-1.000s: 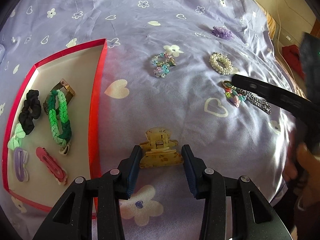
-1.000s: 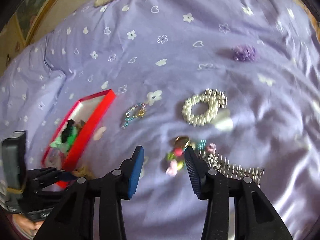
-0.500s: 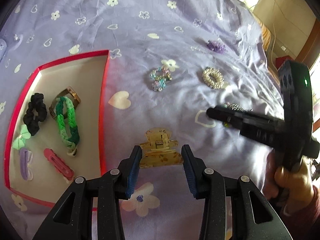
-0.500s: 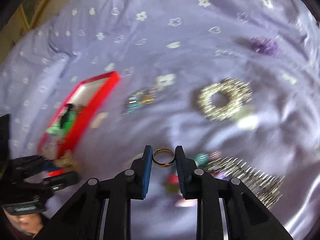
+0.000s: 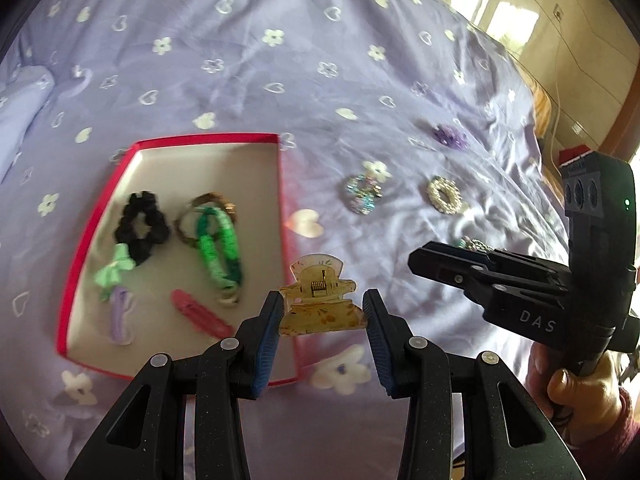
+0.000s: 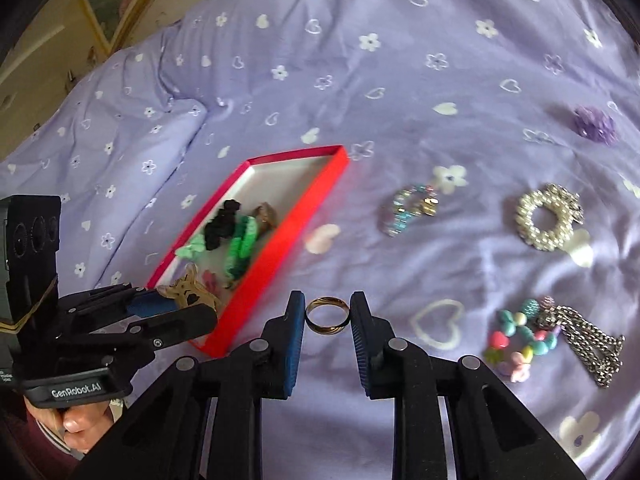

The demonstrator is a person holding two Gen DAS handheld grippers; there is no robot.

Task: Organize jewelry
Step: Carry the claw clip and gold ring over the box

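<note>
My left gripper (image 5: 323, 310) is shut on a yellow hair claw clip (image 5: 320, 304) and holds it above the right rim of the red box (image 5: 285, 216); the clip also shows in the right wrist view (image 6: 188, 290). My right gripper (image 6: 327, 314) is shut on a gold ring (image 6: 327, 315), lifted over the purple bedspread to the right of the box (image 6: 304, 216). The box holds a black scrunchie (image 5: 142, 226), a green braided band (image 5: 218, 246), a pink clip (image 5: 200, 314) and other hair pieces.
On the bedspread lie a blue bead bracelet (image 6: 408, 208), a pearl ring (image 6: 546, 216), a colourful bead bracelet (image 6: 518, 338) with a metal chain (image 6: 592, 344), and a purple flower (image 6: 594, 124). A pillow (image 5: 20, 100) lies far left.
Both grippers rose and drew back. The right gripper closed on the gold ring and lifted it off the bed. The left gripper carried the claw clip leftward over the box's edge.
</note>
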